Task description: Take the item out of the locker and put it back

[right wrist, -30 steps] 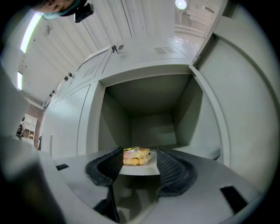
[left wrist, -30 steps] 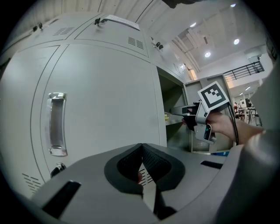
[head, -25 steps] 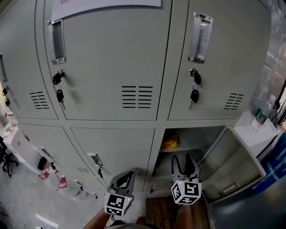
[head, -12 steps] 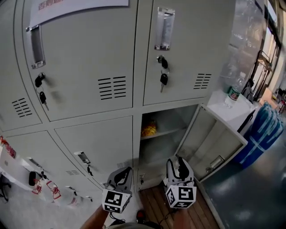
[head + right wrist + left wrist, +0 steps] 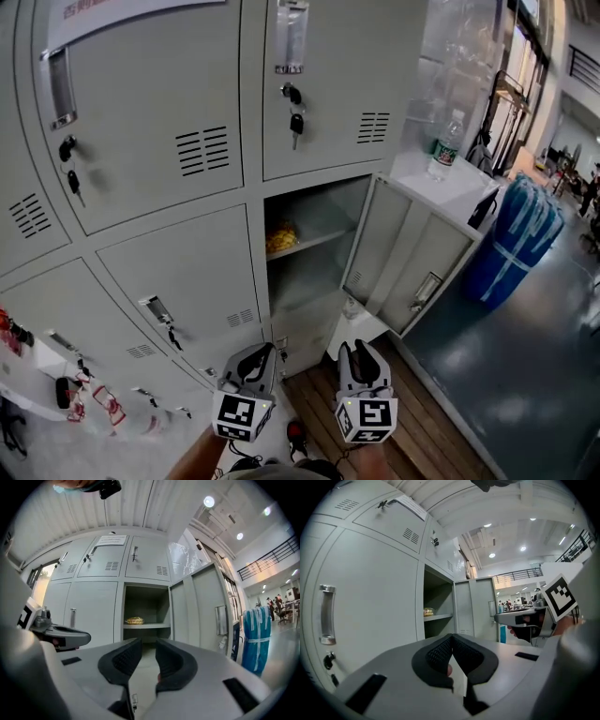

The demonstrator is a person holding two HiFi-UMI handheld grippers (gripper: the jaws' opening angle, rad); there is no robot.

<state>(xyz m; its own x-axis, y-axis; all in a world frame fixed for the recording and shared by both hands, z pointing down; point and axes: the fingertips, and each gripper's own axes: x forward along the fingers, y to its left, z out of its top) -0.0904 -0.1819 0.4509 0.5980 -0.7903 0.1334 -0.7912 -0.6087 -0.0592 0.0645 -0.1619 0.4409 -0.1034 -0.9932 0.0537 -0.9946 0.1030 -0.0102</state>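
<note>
A yellow packaged item (image 5: 279,239) lies on the shelf inside the open locker compartment (image 5: 323,208), whose door (image 5: 405,255) swings out to the right. The item (image 5: 135,620) also shows in the right gripper view and, small, as the item (image 5: 428,612) in the left gripper view. Both grippers hang low in front of the lockers, well short of the compartment. My left gripper (image 5: 256,360) is shut with nothing in it, its tips touching (image 5: 451,639). My right gripper (image 5: 361,354) is closing; a narrow gap remains between its jaws (image 5: 148,645), and they hold nothing.
A water bottle (image 5: 447,146) stands on a white cabinet top right of the door. A blue wrapped bundle (image 5: 518,234) stands further right. Keys (image 5: 295,122) hang from the upper locker doors. Red tags (image 5: 81,403) dangle at the lower left. Wooden boards (image 5: 314,398) lie below the grippers.
The head view has swung right, so the lockers slid left and the hall appeared. The right gripper's jaws have narrowed from wide apart. Both grippers stay low.
</note>
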